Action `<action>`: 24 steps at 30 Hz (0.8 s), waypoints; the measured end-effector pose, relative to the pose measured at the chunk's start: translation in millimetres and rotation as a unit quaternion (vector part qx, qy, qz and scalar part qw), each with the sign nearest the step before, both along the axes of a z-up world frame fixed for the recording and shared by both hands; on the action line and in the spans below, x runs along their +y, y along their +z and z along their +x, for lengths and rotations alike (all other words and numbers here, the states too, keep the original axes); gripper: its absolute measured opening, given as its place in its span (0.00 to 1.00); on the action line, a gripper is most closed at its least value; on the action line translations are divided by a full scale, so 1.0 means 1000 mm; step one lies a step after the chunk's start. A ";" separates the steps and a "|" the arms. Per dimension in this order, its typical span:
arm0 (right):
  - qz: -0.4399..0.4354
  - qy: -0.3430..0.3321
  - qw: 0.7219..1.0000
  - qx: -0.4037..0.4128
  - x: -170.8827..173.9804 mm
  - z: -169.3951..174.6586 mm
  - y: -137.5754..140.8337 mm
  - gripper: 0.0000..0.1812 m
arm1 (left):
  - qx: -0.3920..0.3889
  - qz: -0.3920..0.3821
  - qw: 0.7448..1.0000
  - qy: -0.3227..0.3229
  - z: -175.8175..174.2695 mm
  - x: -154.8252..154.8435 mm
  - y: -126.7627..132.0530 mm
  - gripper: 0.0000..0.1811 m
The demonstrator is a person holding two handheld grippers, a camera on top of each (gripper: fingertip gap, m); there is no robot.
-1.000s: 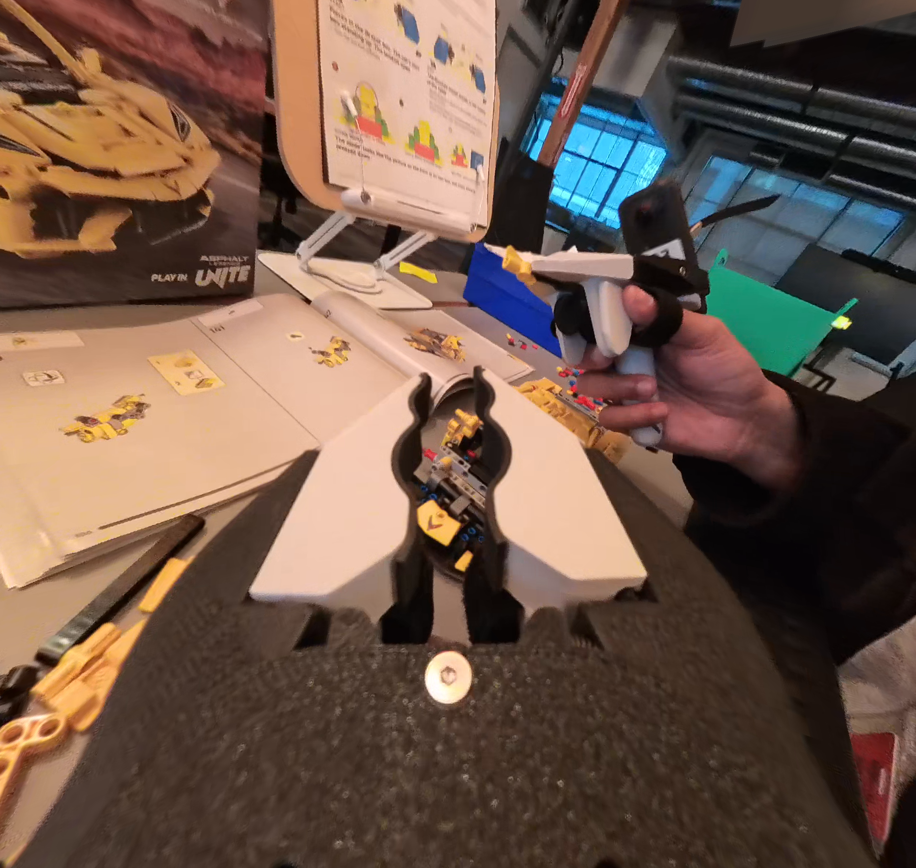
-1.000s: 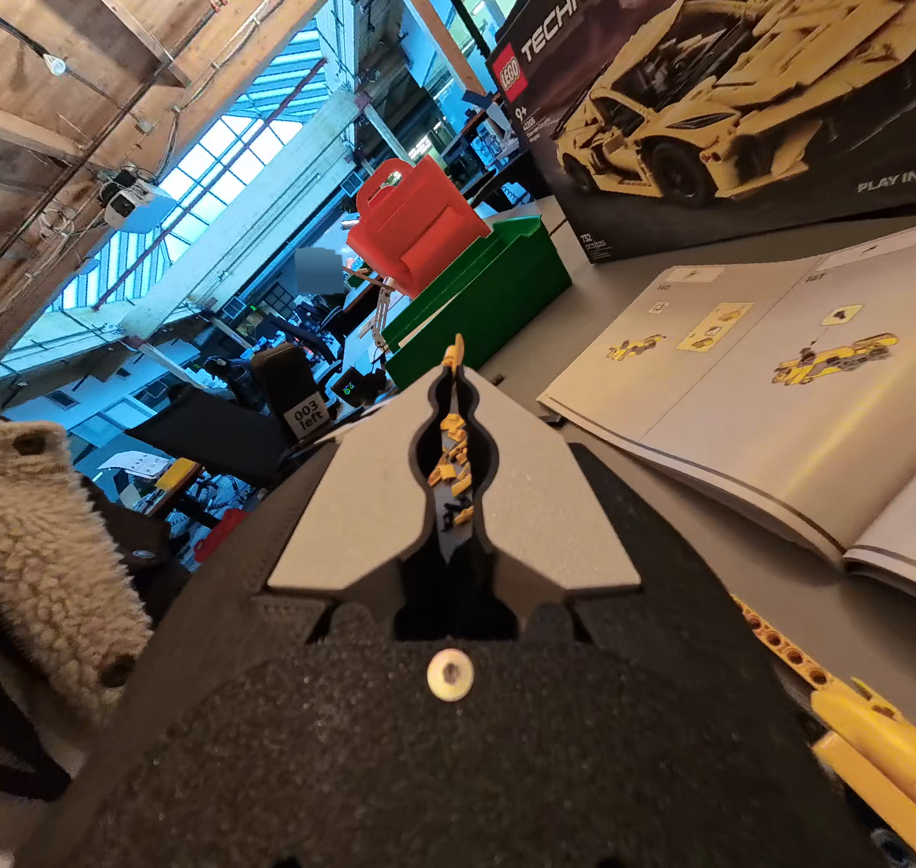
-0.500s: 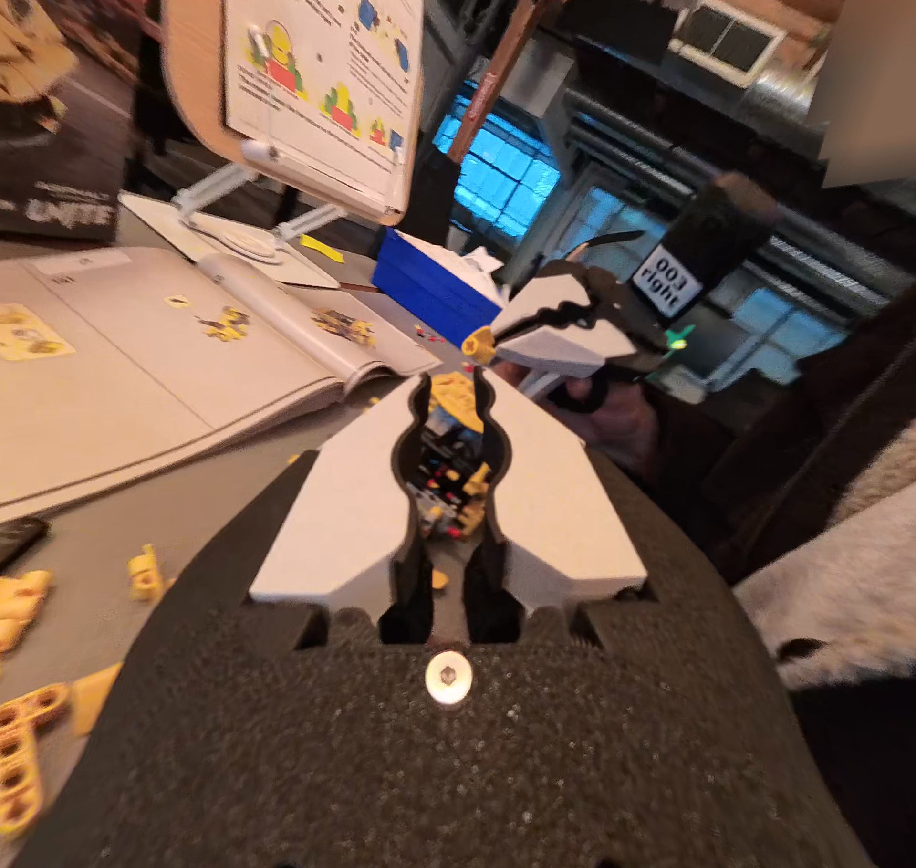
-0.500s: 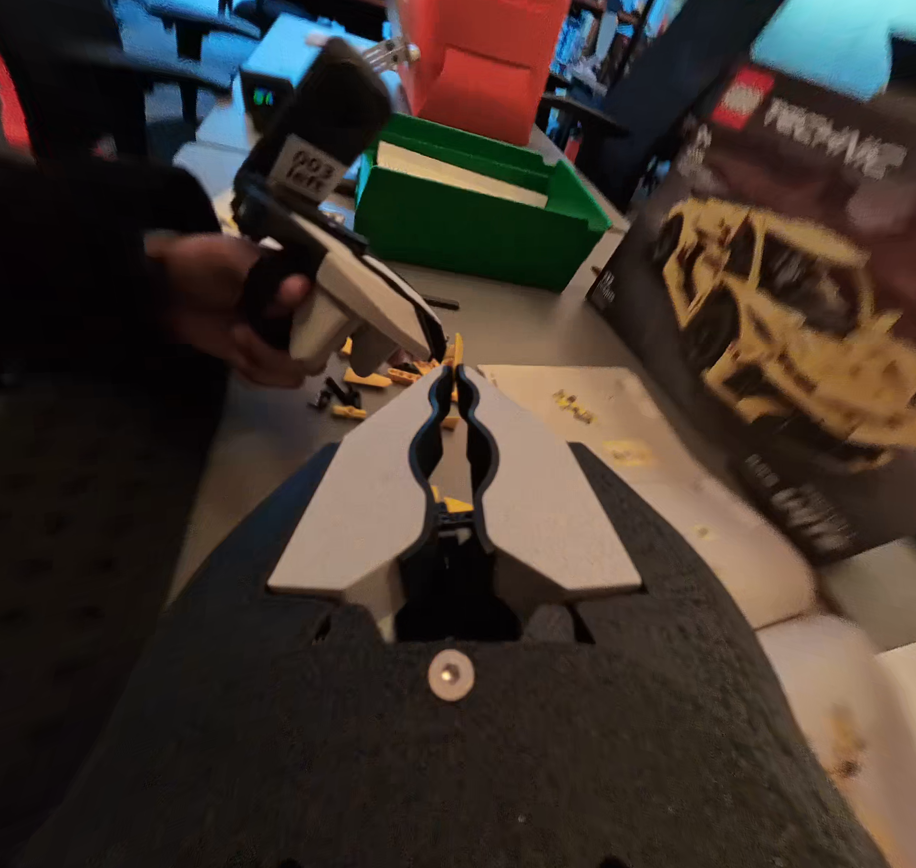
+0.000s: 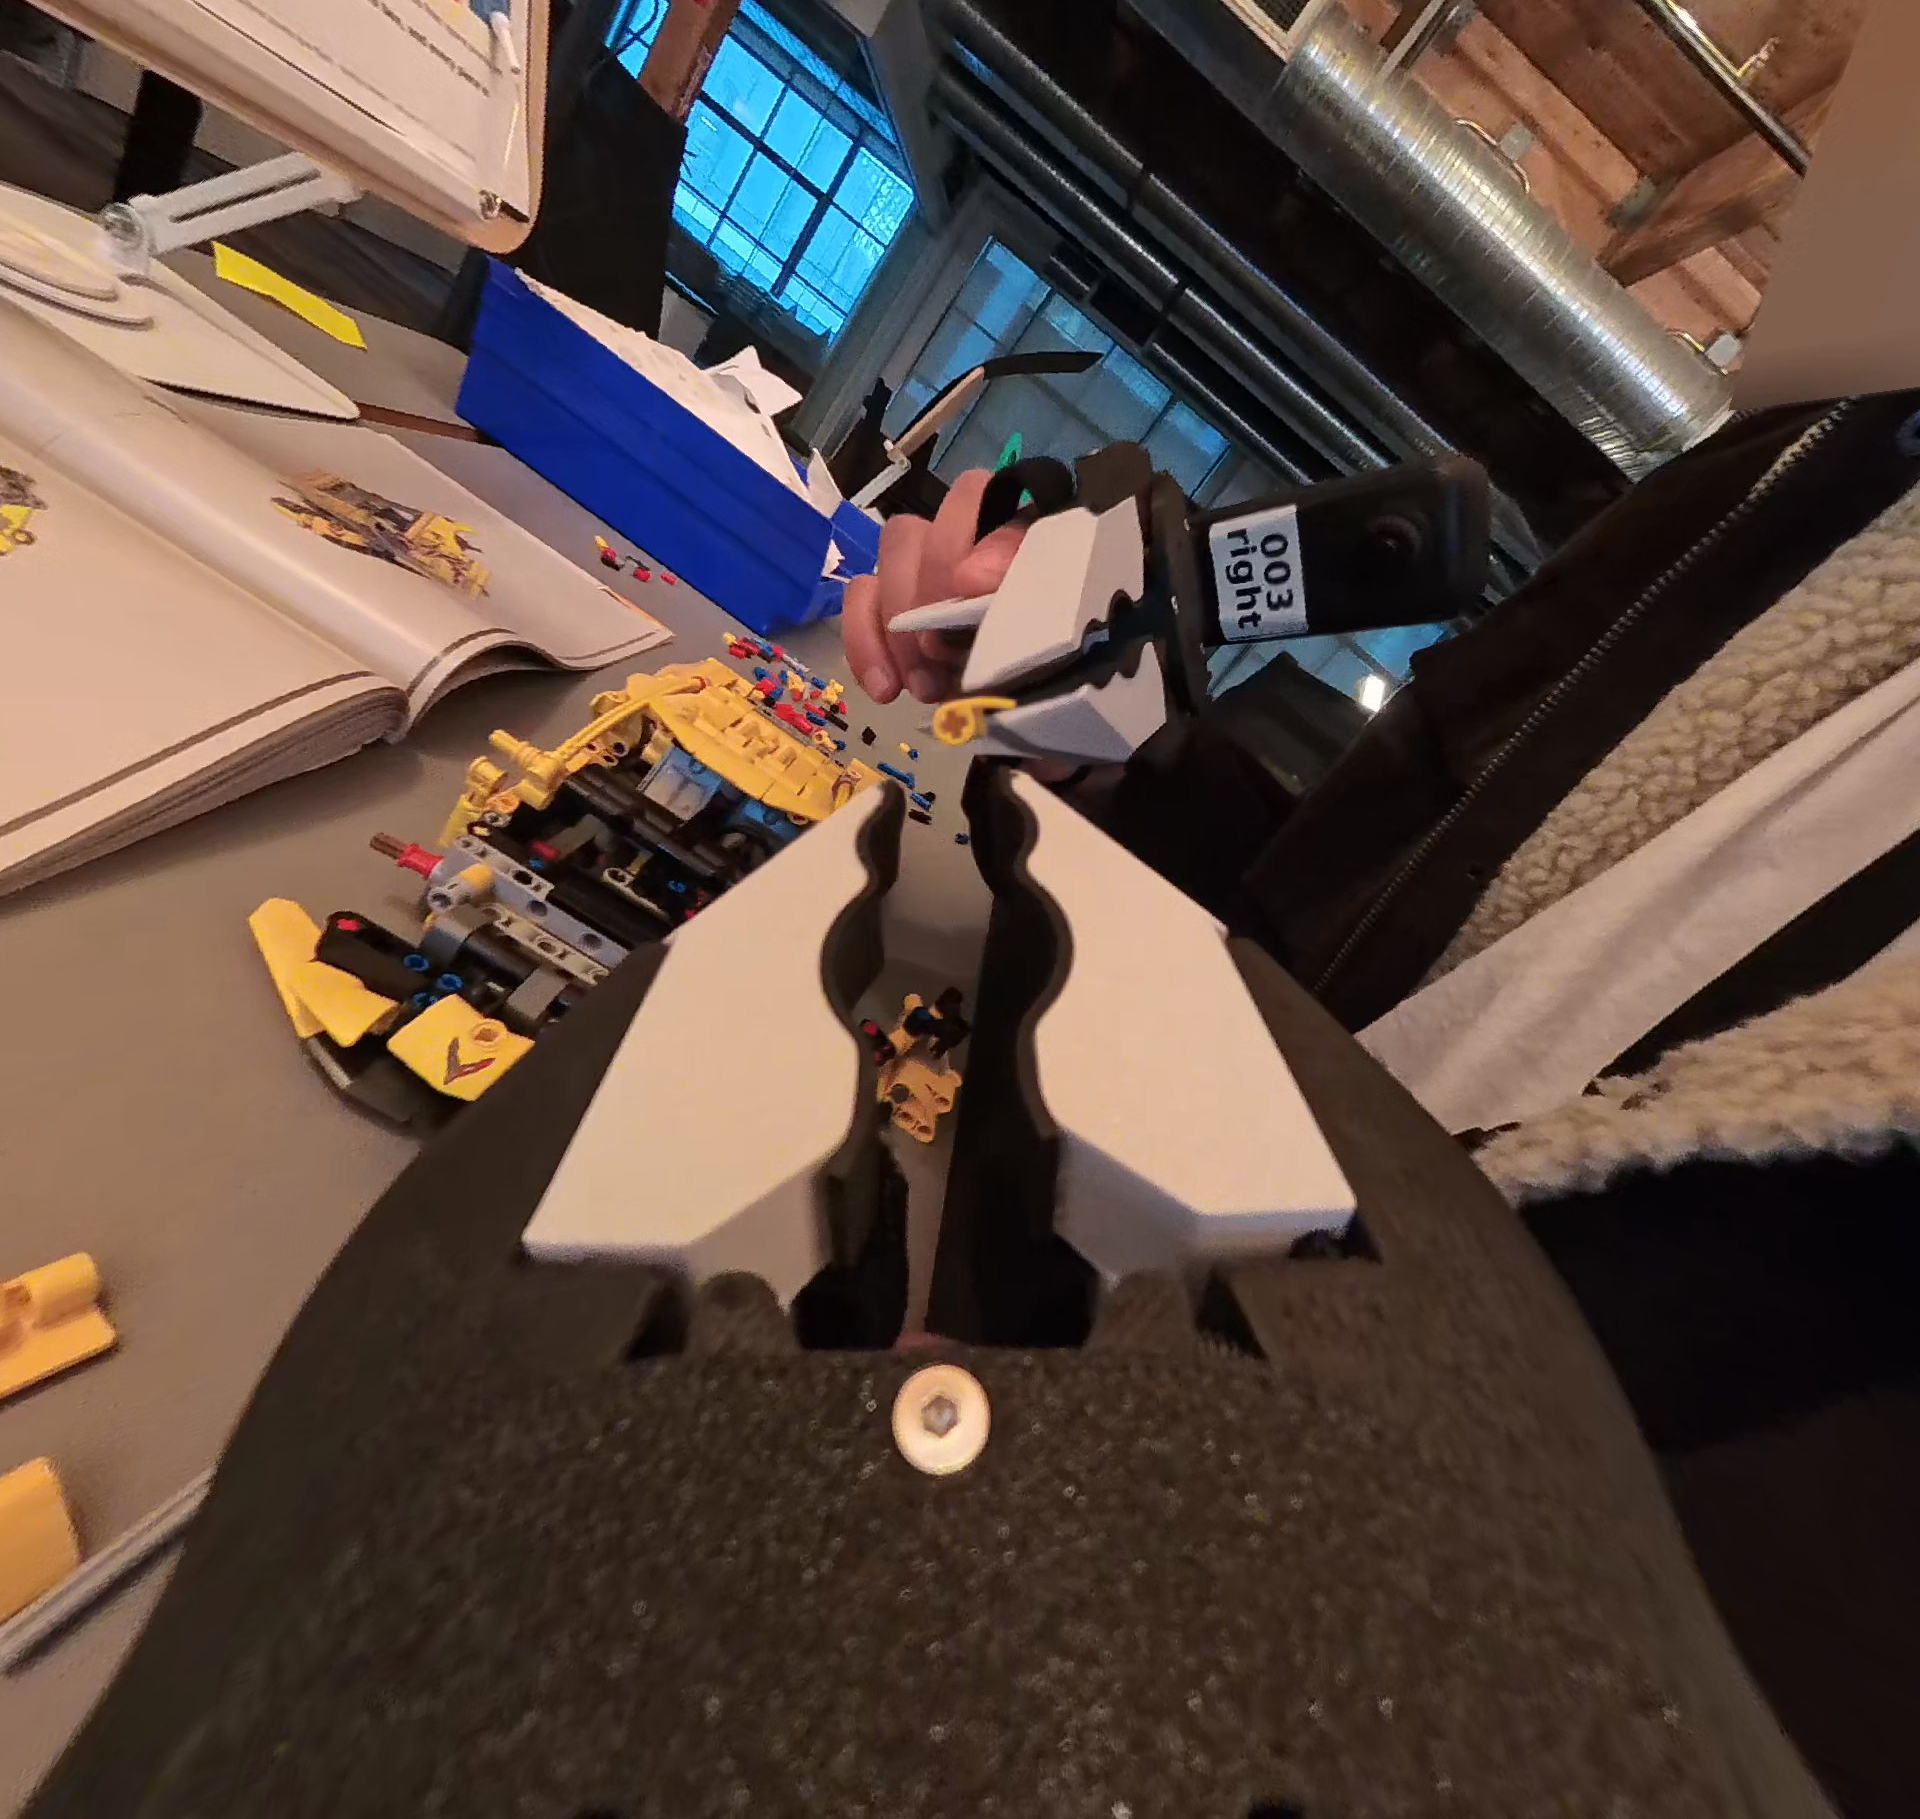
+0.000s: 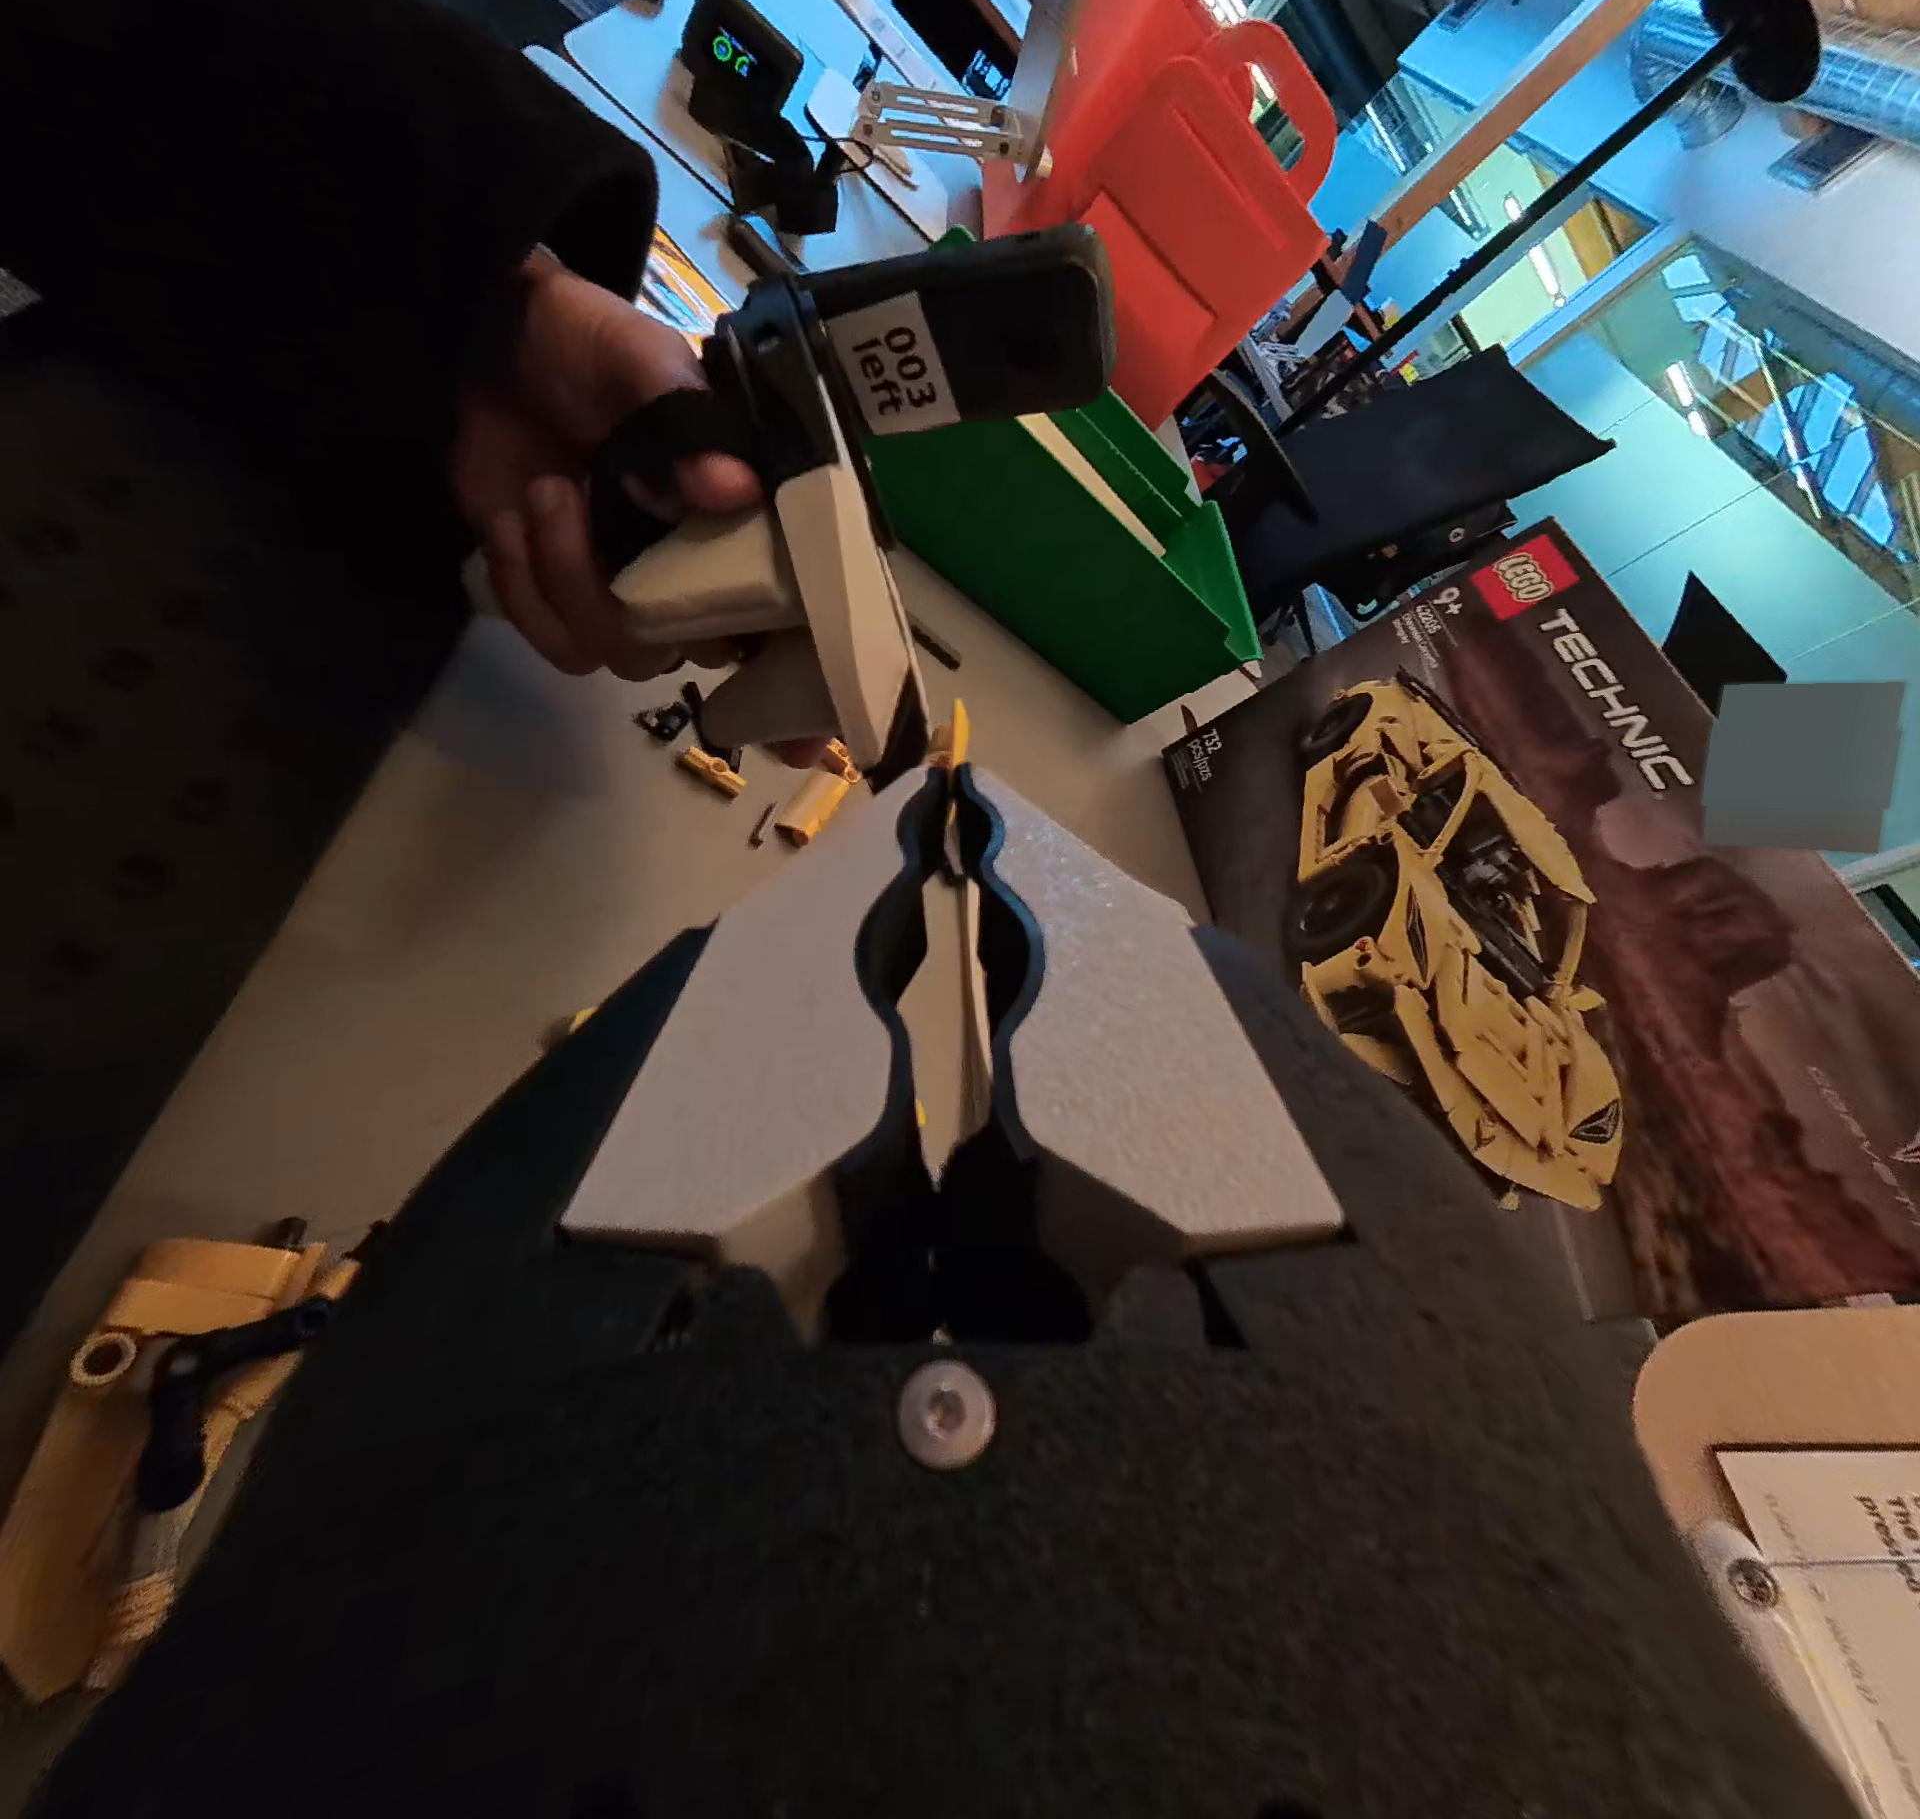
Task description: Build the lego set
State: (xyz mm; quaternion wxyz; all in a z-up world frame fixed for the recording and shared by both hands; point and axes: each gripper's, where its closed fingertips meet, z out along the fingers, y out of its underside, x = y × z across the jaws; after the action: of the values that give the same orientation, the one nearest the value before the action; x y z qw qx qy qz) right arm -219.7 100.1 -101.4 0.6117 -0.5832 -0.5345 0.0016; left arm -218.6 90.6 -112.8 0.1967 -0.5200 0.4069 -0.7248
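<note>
Your right gripper [image 6: 951, 793] is clamped on a yellow piece [image 5: 961, 720]; left gripper [image 5: 928, 803] slack, empty. Car chassis [image 5: 623, 834] partly built on table [image 5: 208, 1094]; loose yellow panels [image 5: 52, 1322] remain unfitted.

Matt grey plastic fingers [image 5: 717, 1063] set in rough black foam, a bright metal screw [image 5: 940, 1417] sunk in it, glossy yellow plastic half-built car model [image 5: 623, 834], smooth paper instruction booklet [image 5: 208, 626], glossy printed cardboard set box [image 6: 1558, 938], fleecy cream cloth jacket lining [image 5: 1714, 730]
</note>
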 end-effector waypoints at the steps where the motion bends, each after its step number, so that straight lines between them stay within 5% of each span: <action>1: 0.000 0.000 1.000 -0.004 -0.001 -0.001 -0.001 0.00 | 0.000 0.001 1.000 0.000 0.000 0.000 0.000 0.10; 7: -0.028 -0.002 0.999 -0.019 -0.006 -0.002 -0.011 0.00 | 0.035 0.002 0.999 0.023 -0.003 0.008 -0.011 0.09; 11: -0.124 0.019 0.990 -0.071 -0.022 -0.009 -0.051 0.00 | 0.144 0.058 0.986 0.061 -0.027 0.022 -0.041 0.11; 15: -0.266 -0.006 0.958 -0.111 -0.035 -0.012 -0.101 0.00 | 0.207 0.126 0.959 0.146 -0.094 0.052 -0.041 0.13; 20: -0.316 0.007 0.941 -0.121 -0.045 -0.023 -0.123 0.00 | 0.267 0.129 0.910 0.291 -0.210 0.099 -0.031 0.13; 24: -0.340 0.013 0.929 -0.147 -0.052 -0.026 -0.134 0.01 | 0.300 0.119 0.879 0.350 -0.270 0.110 -0.041 0.13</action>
State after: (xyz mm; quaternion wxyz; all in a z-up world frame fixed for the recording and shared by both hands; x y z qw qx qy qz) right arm -245.8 47.6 -234.9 0.2914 -0.7429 -0.5935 0.1048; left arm -489.0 200.5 -153.6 0.3662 -0.7939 0.3211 -0.3640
